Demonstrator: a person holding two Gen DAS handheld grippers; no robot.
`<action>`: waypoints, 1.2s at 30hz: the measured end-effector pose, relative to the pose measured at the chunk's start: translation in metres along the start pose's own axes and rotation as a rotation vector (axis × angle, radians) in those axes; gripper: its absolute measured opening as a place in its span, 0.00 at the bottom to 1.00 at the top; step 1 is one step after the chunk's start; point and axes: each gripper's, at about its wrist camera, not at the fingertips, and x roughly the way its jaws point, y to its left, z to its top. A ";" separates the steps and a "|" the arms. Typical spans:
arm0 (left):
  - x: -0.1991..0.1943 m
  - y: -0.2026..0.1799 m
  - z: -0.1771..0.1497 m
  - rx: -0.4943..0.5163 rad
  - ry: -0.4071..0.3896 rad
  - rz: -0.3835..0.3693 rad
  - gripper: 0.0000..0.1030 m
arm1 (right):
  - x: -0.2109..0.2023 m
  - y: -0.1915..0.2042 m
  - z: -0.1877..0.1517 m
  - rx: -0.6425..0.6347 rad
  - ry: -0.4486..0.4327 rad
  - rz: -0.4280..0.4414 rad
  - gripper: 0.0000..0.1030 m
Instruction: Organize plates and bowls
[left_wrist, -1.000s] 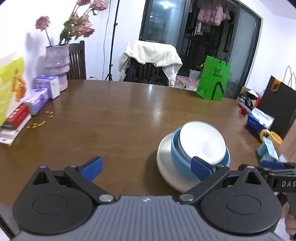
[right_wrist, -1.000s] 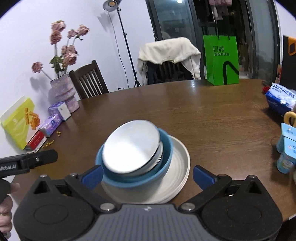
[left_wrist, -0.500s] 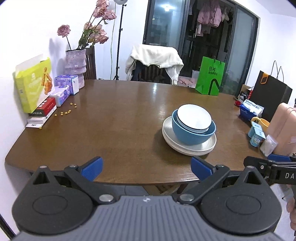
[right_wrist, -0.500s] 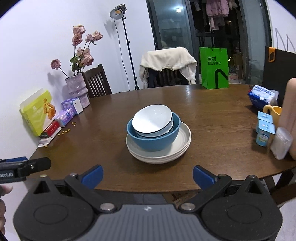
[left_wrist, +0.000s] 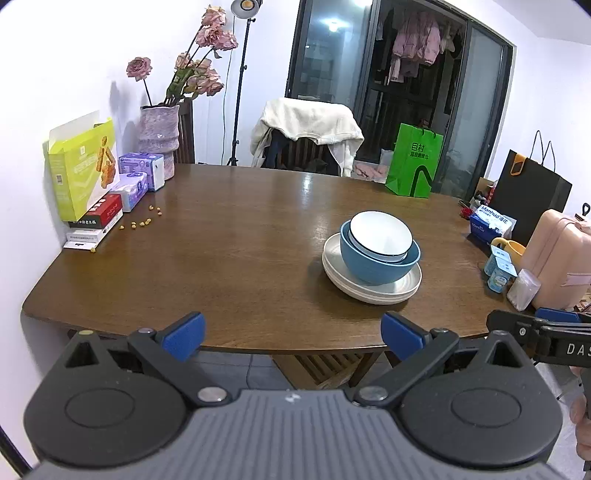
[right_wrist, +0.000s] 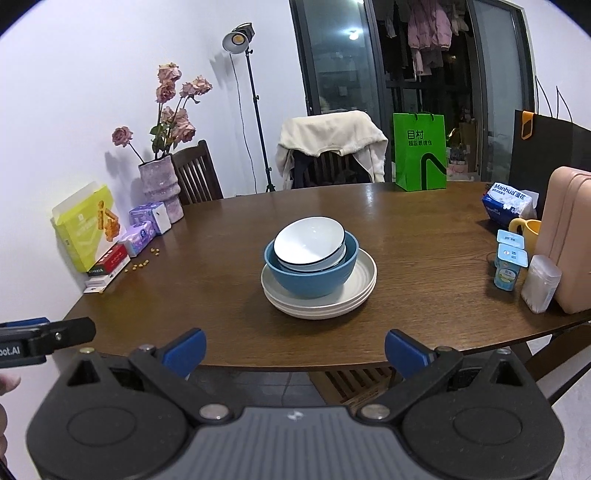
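One stack stands on the brown table (left_wrist: 229, 251) (right_wrist: 413, 243): cream plates (left_wrist: 402, 290) (right_wrist: 360, 290) at the bottom, a blue bowl (left_wrist: 373, 267) (right_wrist: 314, 282) on them, and a white bowl with a dark rim (left_wrist: 380, 232) (right_wrist: 308, 238) tilted inside the blue one. My left gripper (left_wrist: 293, 334) is open, off the table's near edge, with nothing between its fingers. My right gripper (right_wrist: 295, 349) is open too, also short of the near edge and facing the stack. Each gripper shows at the edge of the other's view.
Along the left edge are a yellow box (right_wrist: 86, 230), tissue packs (right_wrist: 149, 221), a vase of pink flowers (right_wrist: 160, 184) and scattered yellow bits (left_wrist: 142, 221). At the right stand a pink case (right_wrist: 569, 240), yoghurt cups (right_wrist: 509, 266), a yellow mug (right_wrist: 528, 229). A green bag (right_wrist: 419, 151) sits at the back.
Both grippers have drawn back from the stack, from right above it to beyond the table's near edge. The stack itself has not moved. Both grippers stayed open.
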 end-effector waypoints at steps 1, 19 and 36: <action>0.000 0.000 0.000 0.000 0.000 0.000 1.00 | -0.001 0.001 0.000 0.000 -0.001 0.000 1.00; -0.015 0.008 -0.003 -0.003 -0.014 0.001 1.00 | -0.008 0.011 -0.001 -0.009 -0.012 -0.002 1.00; -0.011 0.013 -0.002 -0.019 -0.007 0.002 1.00 | -0.006 0.016 -0.002 -0.014 -0.008 0.004 1.00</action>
